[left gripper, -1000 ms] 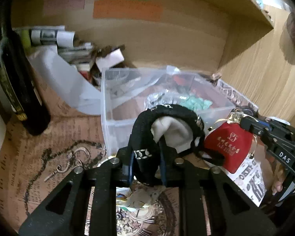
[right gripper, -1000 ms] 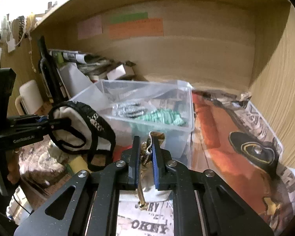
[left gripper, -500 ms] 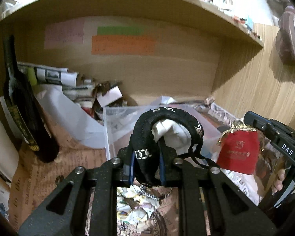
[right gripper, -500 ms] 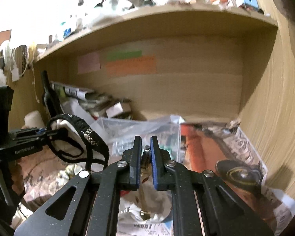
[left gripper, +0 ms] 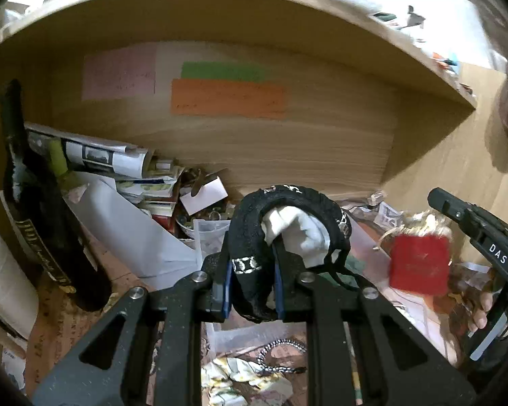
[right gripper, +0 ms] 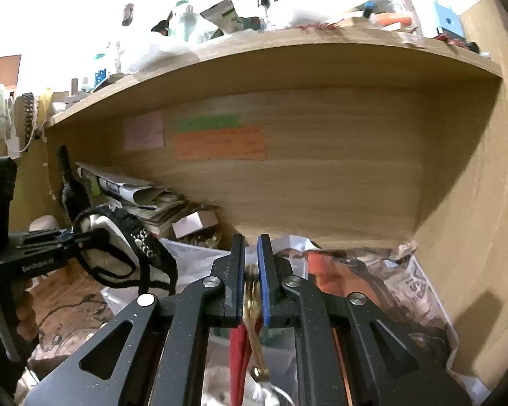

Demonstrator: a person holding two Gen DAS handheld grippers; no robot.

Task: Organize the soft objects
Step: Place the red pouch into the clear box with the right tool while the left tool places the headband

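Under a wooden shelf (left gripper: 220, 50), the black-and-white pouch (left gripper: 281, 233) was clamped by the left gripper (left gripper: 252, 284); the red pouch (left gripper: 418, 264) was pinched by the right gripper (right gripper: 250, 284).

Both grippers (left gripper: 250, 277) (right gripper: 250, 280) clamped, raised.

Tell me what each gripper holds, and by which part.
Left gripper clamps the black-and-white fabric piece by its black band. Right gripper pinches the red pouch by its gold drawstring top.
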